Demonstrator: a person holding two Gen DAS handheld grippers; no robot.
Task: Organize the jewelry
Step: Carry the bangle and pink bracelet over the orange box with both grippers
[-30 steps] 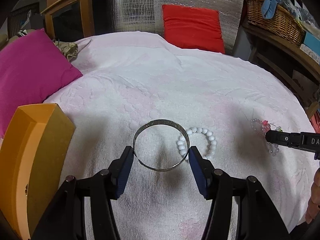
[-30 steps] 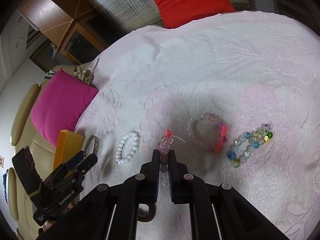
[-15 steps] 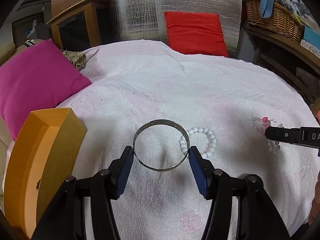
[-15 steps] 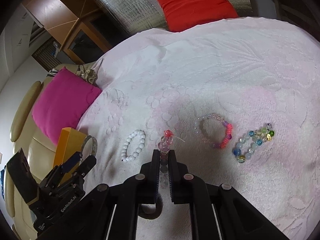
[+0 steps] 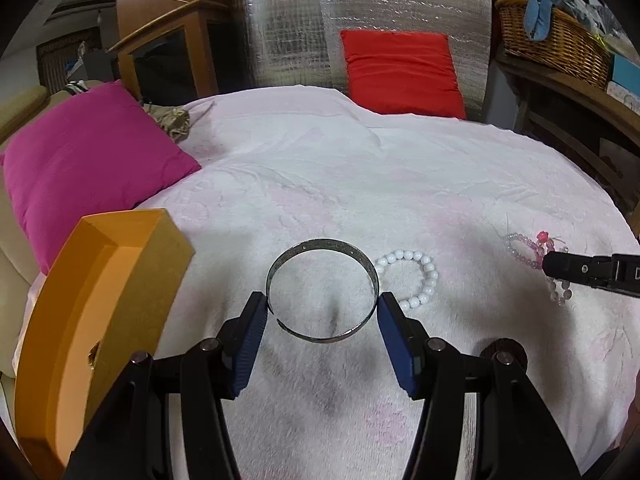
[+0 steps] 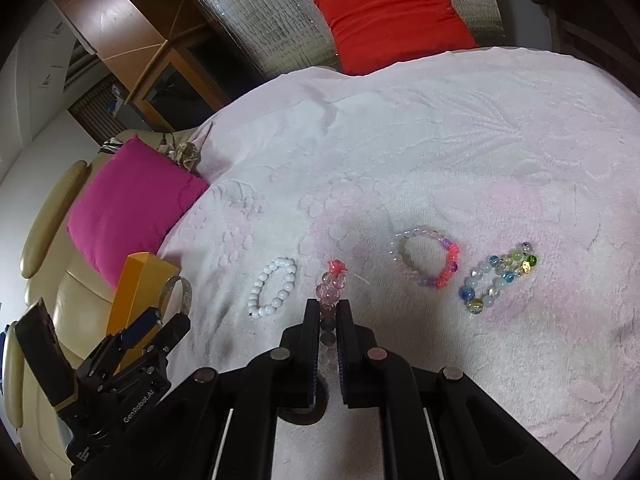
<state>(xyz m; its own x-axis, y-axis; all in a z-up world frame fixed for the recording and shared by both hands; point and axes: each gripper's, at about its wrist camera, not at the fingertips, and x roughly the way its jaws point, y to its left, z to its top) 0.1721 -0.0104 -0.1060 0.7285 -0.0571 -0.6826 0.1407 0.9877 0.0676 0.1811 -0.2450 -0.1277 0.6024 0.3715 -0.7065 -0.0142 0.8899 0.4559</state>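
Observation:
A thin silver bangle hangs above the white bedspread, and my left gripper is shut on it, its blue pads pressing both sides. The same bangle shows in the right wrist view beside the orange box. My right gripper is shut on a clear-and-pink bead bracelet, which lies stretched on the cloth. From the left it appears as a dark tip on that bracelet. The open orange box stands at the left edge of the bed.
A white bead bracelet lies between the two grippers. To the right lie a pink-and-purple bracelet and a many-coloured bead bracelet. A magenta cushion and a red cushion sit at the bed's edges. A wicker basket stands on a shelf.
My left gripper has carried the bangle a little leftward, so the orange box has come further into its view. The right gripper has stayed on its bracelet.

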